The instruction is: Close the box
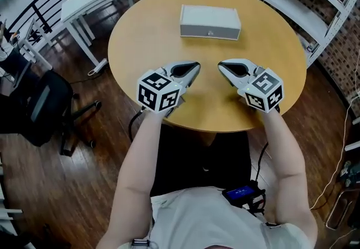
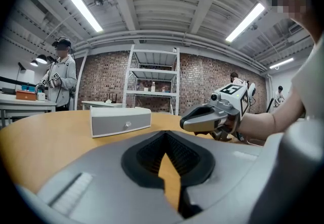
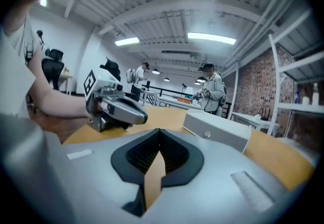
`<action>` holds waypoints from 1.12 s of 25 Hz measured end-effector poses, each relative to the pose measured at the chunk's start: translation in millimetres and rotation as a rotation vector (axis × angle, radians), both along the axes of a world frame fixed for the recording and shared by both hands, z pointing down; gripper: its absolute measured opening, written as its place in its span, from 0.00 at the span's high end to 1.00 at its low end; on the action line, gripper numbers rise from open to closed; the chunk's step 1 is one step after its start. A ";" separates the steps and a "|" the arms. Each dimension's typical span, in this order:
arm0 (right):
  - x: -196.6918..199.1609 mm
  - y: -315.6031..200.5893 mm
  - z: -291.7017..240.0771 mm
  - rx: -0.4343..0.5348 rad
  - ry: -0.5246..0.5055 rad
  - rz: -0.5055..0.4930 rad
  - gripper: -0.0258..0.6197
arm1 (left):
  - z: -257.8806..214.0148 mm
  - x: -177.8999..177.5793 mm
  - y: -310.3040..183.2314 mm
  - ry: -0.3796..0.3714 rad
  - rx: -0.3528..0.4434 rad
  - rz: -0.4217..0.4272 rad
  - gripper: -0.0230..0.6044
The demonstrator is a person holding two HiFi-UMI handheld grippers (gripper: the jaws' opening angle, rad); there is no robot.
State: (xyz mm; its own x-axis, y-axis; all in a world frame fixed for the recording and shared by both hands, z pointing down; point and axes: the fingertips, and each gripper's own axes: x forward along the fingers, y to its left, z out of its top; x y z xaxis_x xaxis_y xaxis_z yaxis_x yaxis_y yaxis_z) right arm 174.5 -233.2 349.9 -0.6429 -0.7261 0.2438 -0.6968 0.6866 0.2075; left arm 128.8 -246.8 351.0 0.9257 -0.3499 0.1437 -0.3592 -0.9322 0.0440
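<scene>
Both sets of jaws are clenched tight with nothing between them. On the left gripper point(image 1: 195, 66) the black pads meet at the tips, and it's the same on the right gripper point(image 1: 221, 65). The two sit low over the near part of the round counter point(image 1: 147, 45), tips angled toward each other, close but apart.

The box point(image 1: 210, 22) is well away from them on the far side of the counter, white, long side facing us, with a small knob point(image 1: 210, 32) in the middle of its front. From here the front looks flush, so I'd say there's little or nothing left to shut.

Here's my worry. That box looks light and nothing braces it from behind. A push on the front from clenched jaws could send it skating toward the far edge instead of seating anything. A one-sided push would likely spin it. Steadying it with one gripper while the other presses would be safer.

It's also a long reach over bare counter. The two tips start out so near each other that they could knock together if both go forward at once.
</scene>
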 end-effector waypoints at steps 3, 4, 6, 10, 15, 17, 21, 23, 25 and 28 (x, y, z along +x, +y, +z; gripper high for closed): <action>5.7 8.4 0.2 -0.028 -0.130 -0.011 0.96 | -1.3 13.7 8.0 -0.002 0.001 0.004 0.96; 7.8 10.4 0.2 -0.038 -0.165 -0.013 0.96 | -1.8 17.6 9.9 -0.003 0.001 0.006 0.96; 12.3 13.9 -3.4 -0.052 -0.236 -0.020 0.96 | -3.2 23.8 11.8 -0.003 0.001 0.009 0.96; 13.8 20.1 -11.1 -0.054 -0.312 -0.033 0.96 | -4.8 26.3 15.1 -0.003 0.002 0.010 0.96; 5.3 20.2 -3.7 -0.091 -0.287 -0.047 0.96 | -5.6 25.2 15.7 -0.001 0.005 0.011 0.96; 6.5 18.2 -3.6 -0.095 -0.286 -0.042 0.96 | -6.4 25.9 14.5 -0.001 0.005 0.010 0.96; 4.5 18.2 -6.6 -0.098 -0.288 -0.035 0.96 | -9.5 23.3 14.7 0.000 0.003 0.011 0.96; 5.0 16.9 -6.4 -0.099 -0.287 -0.036 0.96 | -9.6 23.9 13.4 0.001 0.002 0.011 0.96; 6.7 14.6 -6.3 -0.100 -0.288 -0.039 0.96 | -9.8 25.8 11.2 0.000 0.002 0.008 0.96; 2.4 14.5 -10.5 -0.100 -0.294 -0.057 0.96 | -14.7 21.6 10.5 -0.006 0.007 -0.007 0.96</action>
